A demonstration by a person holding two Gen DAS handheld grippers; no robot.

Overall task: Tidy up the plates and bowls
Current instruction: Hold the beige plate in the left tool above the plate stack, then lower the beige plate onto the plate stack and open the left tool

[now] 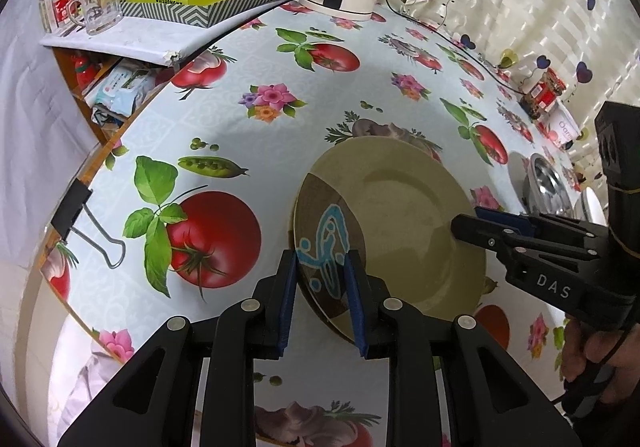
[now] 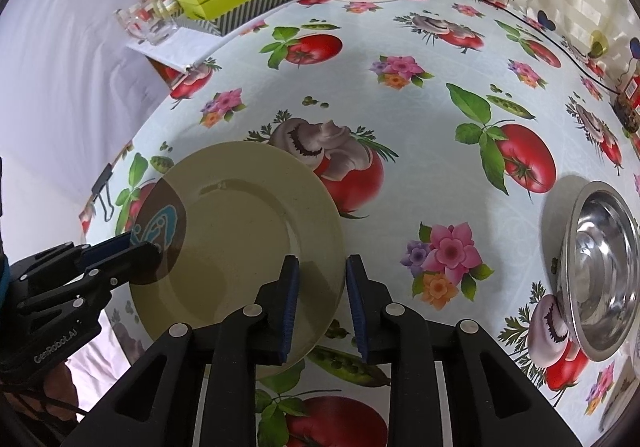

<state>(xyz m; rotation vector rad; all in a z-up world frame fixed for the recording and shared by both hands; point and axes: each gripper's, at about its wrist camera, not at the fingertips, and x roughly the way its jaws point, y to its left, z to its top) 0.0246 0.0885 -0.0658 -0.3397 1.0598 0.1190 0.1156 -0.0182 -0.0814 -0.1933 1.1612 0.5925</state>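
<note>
On tablecloth: plate [image 1: 400, 215] | left tongs [image 1: 322, 267], "GenRobot.AI", parted astride rim | right tongs [image 2: 318, 271], "DAS", likewise

plate [image 2: 240, 231] left of bowl [image 2: 600, 275]

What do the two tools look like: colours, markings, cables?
Both tools are black plastic linkages with silver pivot pins and blue ribbed finger pads. The left tool shows "GenRobot.AI" in white on its body in the right wrist view; the right tool carries "DAS" in the left wrist view. A thin dark cable trails from each handle.
</note>
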